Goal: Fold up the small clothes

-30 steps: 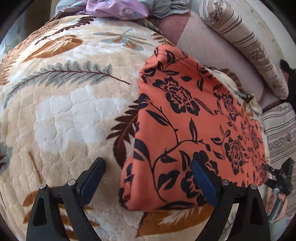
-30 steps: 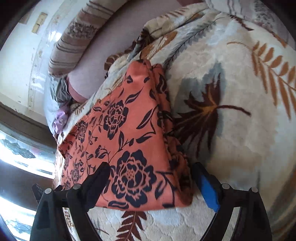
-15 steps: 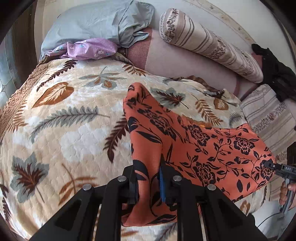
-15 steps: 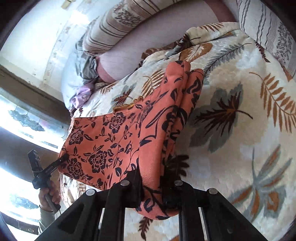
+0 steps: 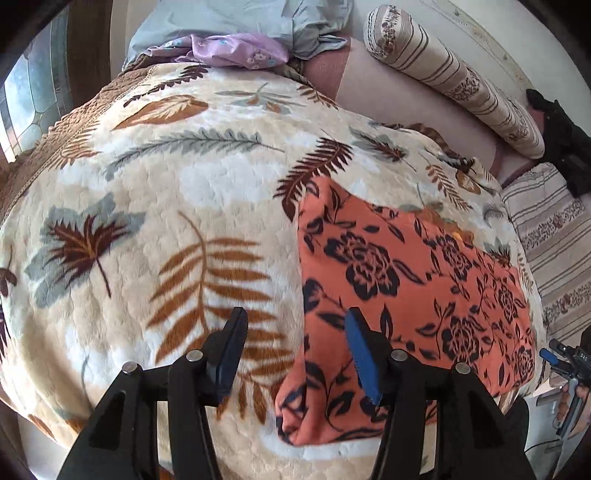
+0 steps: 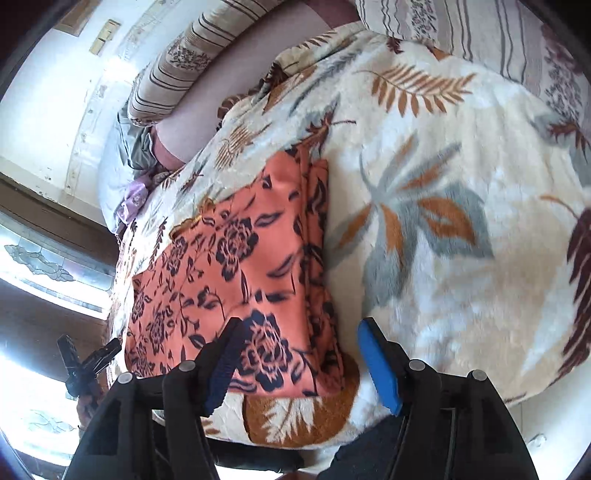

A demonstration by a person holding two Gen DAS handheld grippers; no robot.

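Observation:
An orange garment with black flowers lies folded flat on the leaf-print blanket, close to its near edge. My left gripper hovers over the garment's left edge. Its jaws are opening and the pads do not touch the cloth. In the right wrist view the garment has a layered fold along its right edge. My right gripper is over that near right corner, jaws opening and free of the cloth. Each gripper also shows small in the other's view: the right gripper in a hand, and the left gripper.
A striped bolster lies along the wall at the back. A grey pillow and a purple cloth are at the far left corner. A black item and a striped cushion are on the right.
Both grippers shut on the garment's corners, drew them toward the near edge, then let go. The garment now lies shorter and folded, and both pairs of jaws have parted.

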